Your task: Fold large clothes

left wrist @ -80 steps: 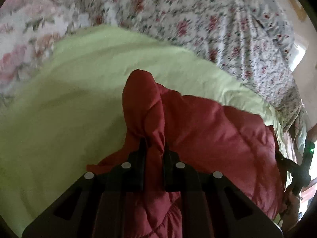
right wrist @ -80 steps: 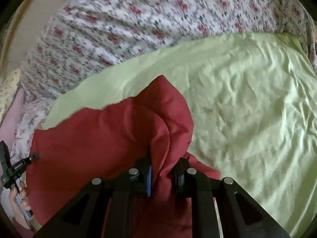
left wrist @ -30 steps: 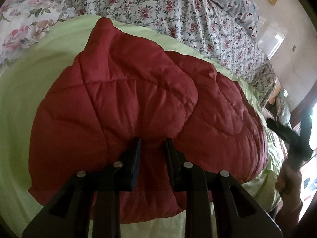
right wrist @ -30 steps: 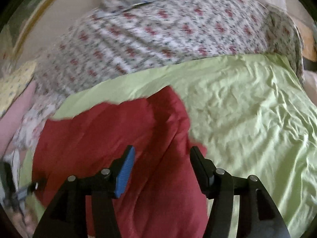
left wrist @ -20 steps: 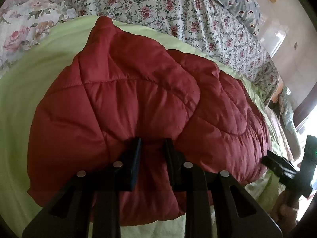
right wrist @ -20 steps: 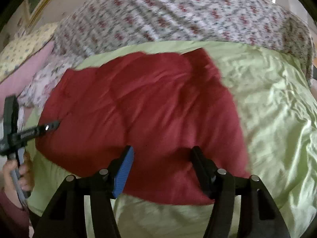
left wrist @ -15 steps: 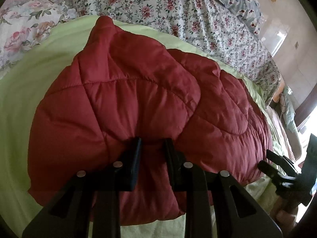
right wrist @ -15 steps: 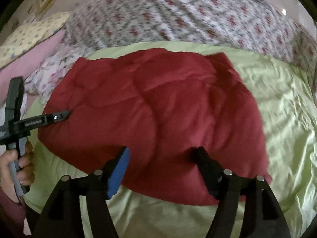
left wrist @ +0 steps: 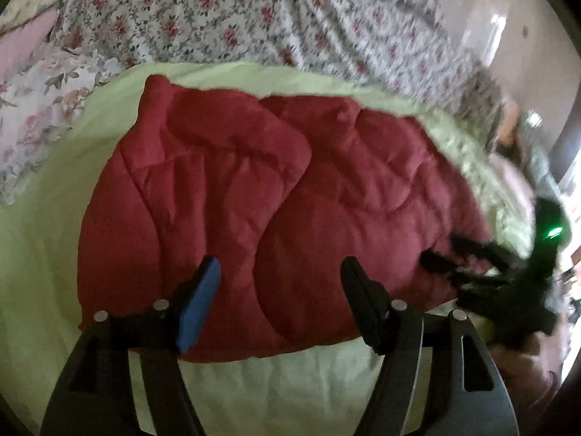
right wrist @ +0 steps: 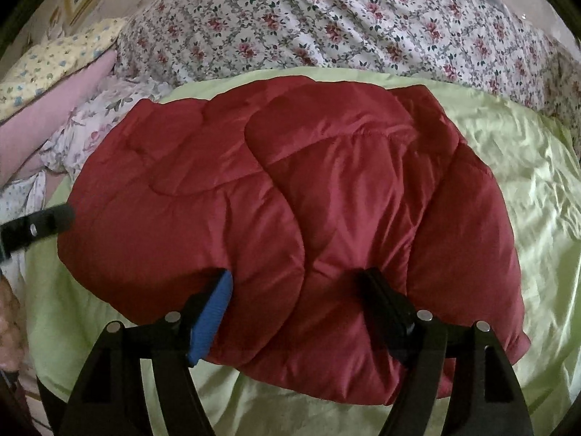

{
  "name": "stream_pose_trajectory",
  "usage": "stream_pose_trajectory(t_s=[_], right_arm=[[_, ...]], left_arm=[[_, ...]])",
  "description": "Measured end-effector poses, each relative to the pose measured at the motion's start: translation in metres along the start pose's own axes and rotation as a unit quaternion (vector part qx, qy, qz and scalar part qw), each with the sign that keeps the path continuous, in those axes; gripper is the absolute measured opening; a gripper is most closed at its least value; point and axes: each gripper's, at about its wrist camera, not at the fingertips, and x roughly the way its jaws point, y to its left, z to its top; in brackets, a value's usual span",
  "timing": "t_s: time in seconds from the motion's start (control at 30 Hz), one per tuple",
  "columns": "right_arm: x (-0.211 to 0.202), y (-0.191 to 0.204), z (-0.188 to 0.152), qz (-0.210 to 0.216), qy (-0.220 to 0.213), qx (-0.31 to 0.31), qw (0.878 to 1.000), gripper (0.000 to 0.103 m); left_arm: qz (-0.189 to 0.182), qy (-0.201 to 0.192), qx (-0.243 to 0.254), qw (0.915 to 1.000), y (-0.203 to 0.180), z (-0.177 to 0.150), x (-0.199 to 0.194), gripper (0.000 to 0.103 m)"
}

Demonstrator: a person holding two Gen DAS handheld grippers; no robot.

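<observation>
A dark red quilted jacket (left wrist: 254,196) lies folded on the light green sheet (left wrist: 43,254), one half lapped over the other. It also shows in the right wrist view (right wrist: 326,210). My left gripper (left wrist: 281,272) is open and empty, its jaws spread over the jacket's near edge. My right gripper (right wrist: 296,283) is open too, its jaws wide apart over the jacket's near edge, holding nothing. The right gripper shows blurred at the right of the left wrist view (left wrist: 483,265), and the left gripper's tip shows at the left of the right wrist view (right wrist: 40,227).
A floral bedspread (right wrist: 326,21) lies heaped behind the sheet. Pink and yellow pillows (right wrist: 54,87) lie at the far left. The green sheet (right wrist: 537,181) spreads out to the right of the jacket. A wall with a bright patch (left wrist: 494,25) is at the far right.
My left gripper has opened and let go of the jacket, then drawn back a little. My right gripper stayed open and shifted over the jacket's near edge. The jacket now lies flat.
</observation>
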Motion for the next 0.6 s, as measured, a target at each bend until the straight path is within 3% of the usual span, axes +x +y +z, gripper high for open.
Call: stream_pose_trajectory(t_s=[0.2,0.47,0.6], right_arm=[[0.0,-0.005,-0.005,-0.003,-0.004,0.002,1.0,0.073],[-0.022,0.003,0.012,0.019,-0.028,0.006,0.999,0.074],[-0.012,0.01,0.03,0.016,-0.024,-0.008,1.0,0.075]], left_arm=[[0.002,0.015,-0.013,0.9998,0.01,0.0,0.039,0.069],[0.004,0.014,-0.017,0.9998,0.01,0.008,0.049,0.07],[0.007,0.011,-0.015,0.9998,0.008,0.007,0.05,0.071]])
